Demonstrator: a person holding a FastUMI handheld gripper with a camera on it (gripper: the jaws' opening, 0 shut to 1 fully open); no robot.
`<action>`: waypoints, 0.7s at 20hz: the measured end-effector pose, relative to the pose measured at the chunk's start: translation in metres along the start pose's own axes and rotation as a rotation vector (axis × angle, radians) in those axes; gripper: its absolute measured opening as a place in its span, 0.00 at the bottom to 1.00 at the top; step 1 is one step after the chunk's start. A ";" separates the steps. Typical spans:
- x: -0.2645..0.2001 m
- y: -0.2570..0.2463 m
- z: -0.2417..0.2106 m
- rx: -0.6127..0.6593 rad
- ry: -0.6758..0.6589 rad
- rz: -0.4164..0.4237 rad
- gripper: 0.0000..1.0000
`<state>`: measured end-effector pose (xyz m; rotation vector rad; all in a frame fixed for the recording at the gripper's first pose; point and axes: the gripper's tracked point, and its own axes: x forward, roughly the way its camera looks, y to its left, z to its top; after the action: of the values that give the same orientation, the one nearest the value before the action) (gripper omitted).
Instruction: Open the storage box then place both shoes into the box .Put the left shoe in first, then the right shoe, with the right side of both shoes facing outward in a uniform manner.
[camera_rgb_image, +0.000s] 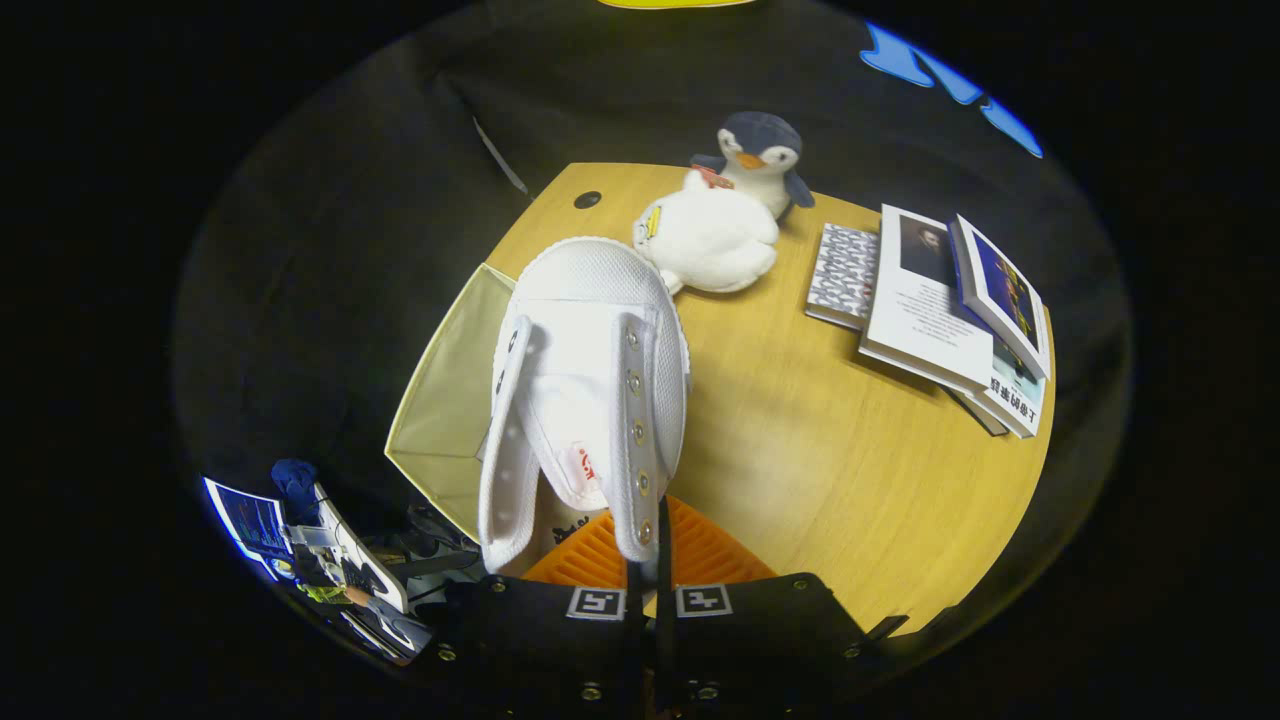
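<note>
White shoe (585, 380): clamped by its eyelet flap in the tool (648, 545), held above the counter (820, 450); open storage box (450, 400) at left; placement not yet done.

A staged recording booth rather than a lived-in room: black cloth walls (330, 250) close in around one wooden table (800, 440) dressed with home props, a plush penguin (760, 150), a white soft toy (710, 240) and stacked books (940, 310).

The claw (648, 545) points forward, its fingers pinched nearly together.
</note>
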<state>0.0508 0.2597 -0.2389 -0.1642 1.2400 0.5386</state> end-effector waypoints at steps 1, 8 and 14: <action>0.004 0.012 0.006 -0.010 0.007 0.014 0.04; 0.053 0.070 0.020 -0.088 0.068 0.003 0.04; 0.102 0.091 0.022 -0.127 0.136 -0.039 0.04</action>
<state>0.0488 0.3777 -0.3110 -0.3364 1.3325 0.5800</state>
